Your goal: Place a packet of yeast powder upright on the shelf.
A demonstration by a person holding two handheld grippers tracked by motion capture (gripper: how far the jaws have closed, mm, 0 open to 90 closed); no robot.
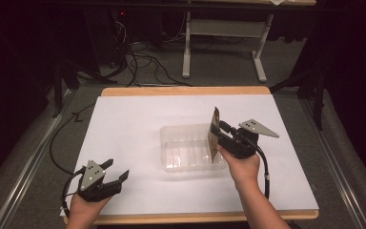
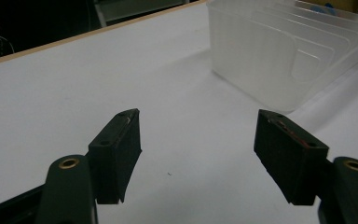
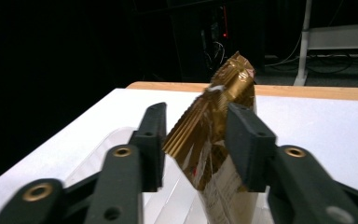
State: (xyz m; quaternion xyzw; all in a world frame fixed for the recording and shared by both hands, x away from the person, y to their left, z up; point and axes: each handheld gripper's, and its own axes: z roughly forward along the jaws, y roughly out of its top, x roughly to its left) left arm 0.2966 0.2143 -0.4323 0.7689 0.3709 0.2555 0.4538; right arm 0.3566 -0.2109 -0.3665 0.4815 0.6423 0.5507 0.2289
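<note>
Gold wrapper [image 3: 214,135], clear tray [image 1: 190,148]

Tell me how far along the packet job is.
Done: the gold packet stands on end over the clear tray. In hand: the right gripper has open jaws either side of it; a gap shows at one. The left gripper sits open. Left: withdrawing the right gripper.

The gold packet's [image 3: 214,140] lower end is cut off.

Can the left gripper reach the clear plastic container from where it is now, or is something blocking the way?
Probably yes. The left gripper stands open and empty, and only bare white tabletop lies between it and the clear plastic container. The right gripper and the gold packet are at the container's far side.
</note>
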